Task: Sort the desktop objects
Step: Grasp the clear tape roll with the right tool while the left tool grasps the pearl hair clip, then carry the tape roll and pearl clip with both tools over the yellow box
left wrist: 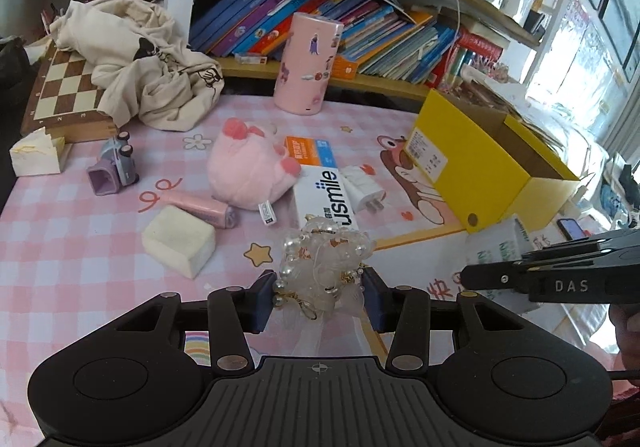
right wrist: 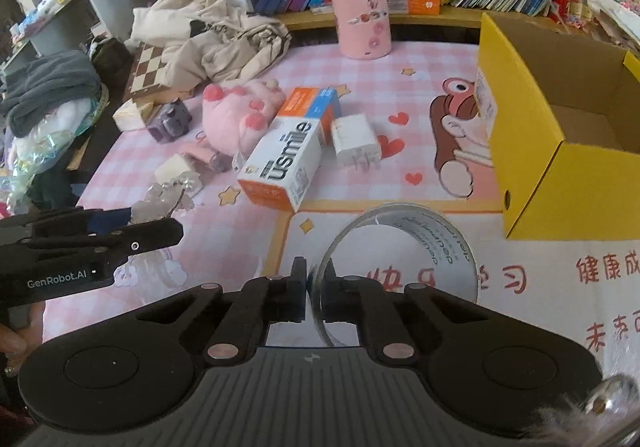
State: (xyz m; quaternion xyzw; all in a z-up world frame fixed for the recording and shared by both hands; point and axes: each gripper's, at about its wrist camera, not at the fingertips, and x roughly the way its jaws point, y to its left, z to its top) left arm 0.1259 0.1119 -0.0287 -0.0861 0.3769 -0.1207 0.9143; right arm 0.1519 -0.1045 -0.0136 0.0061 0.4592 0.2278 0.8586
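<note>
My left gripper [left wrist: 320,293] is shut on a clear pearl-and-bead hair ornament [left wrist: 326,261], held just above the pink checked mat; it also shows in the right wrist view [right wrist: 160,203]. My right gripper [right wrist: 315,289] is shut on the rim of a clear tape roll [right wrist: 404,247], held upright over the mat. The open yellow box [right wrist: 560,151] stands at the right, also seen in the left wrist view [left wrist: 472,163]. On the mat lie a pink plush [left wrist: 250,167], a usmile box [left wrist: 326,193], a white charger [left wrist: 364,189] and a cream foam block [left wrist: 180,241].
A pink cylinder [left wrist: 308,65] stands at the back before the bookshelf [left wrist: 360,31]. A chessboard [left wrist: 64,87] under a beige cloth [left wrist: 140,55], a purple toy car [left wrist: 114,167] and a pink tube [left wrist: 200,207] sit left. My right gripper's side [left wrist: 560,279] shows at right.
</note>
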